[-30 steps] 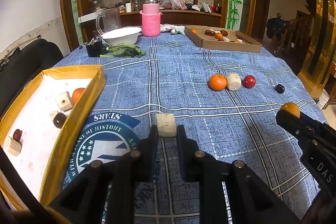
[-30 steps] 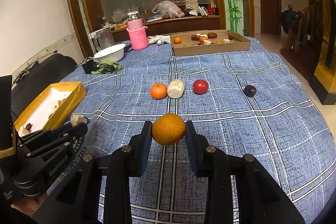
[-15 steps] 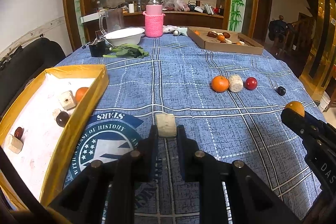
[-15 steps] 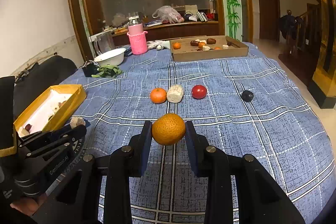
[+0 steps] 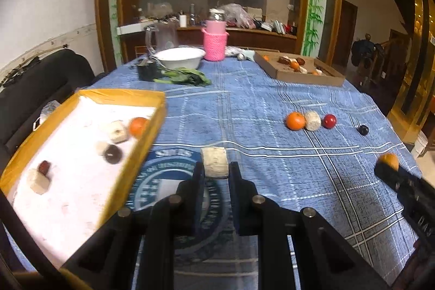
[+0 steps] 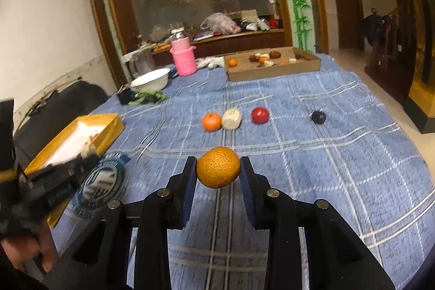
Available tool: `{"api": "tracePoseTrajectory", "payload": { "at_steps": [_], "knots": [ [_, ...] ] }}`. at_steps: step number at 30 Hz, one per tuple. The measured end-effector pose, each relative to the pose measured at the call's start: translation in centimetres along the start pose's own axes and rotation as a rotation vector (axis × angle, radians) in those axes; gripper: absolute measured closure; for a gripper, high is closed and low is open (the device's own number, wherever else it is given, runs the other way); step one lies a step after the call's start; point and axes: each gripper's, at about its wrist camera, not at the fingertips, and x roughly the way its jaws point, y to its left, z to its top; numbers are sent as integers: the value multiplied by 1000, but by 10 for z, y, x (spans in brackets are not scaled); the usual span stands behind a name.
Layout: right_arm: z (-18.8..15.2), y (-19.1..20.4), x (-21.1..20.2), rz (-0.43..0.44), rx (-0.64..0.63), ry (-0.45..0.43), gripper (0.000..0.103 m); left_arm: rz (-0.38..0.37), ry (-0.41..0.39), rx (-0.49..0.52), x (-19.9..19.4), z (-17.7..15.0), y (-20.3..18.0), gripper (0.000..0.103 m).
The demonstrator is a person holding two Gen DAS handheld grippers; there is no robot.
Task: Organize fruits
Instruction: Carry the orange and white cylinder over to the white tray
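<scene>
My left gripper [image 5: 214, 170] is shut on a pale beige chunk [image 5: 214, 162], held above the tablecloth just right of the yellow tray [image 5: 152, 132]. The tray holds an orange [image 5: 138, 125], pale chunks, a dark fruit and a small red one. My right gripper [image 6: 218, 167] is shut on an orange [image 6: 218, 166], held above the cloth. On the table lie a small orange [image 6: 211, 121], a pale chunk [image 6: 231, 118], a red fruit [image 6: 260, 115] and a black fruit [image 6: 318, 117]. The left gripper [image 6: 54, 181] shows blurred in the right wrist view.
A cardboard tray [image 5: 299, 69] with more fruit stands at the far right of the table. A white bowl [image 5: 180, 57], green leaves [image 5: 185, 78], a pink holder [image 5: 214, 46] and a glass jug [image 5: 161, 37] stand at the back. A black chair [image 5: 40, 89] is at the left.
Both grippers have risen with their loads still held. The left gripper has moved left toward the yellow tray, which now looms larger.
</scene>
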Motion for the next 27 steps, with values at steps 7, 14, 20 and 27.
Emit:
{"api": "tracePoseTrajectory", "payload": {
  "at_steps": [7,14,20,27],
  "knots": [
    [-8,17,-5,63,-24,43,73,50,-13,-67,-18,6,42,83],
    [6,57,5,150,-89,42,73,140,-2,-129,-20,9,83,84],
    [14,104,24,234,-149,63,73,190,20,-175,-17,5,113,84],
    [21,152,39,303,-200,80,73,231,33,-207,-16,5,142,84]
  ]
}}
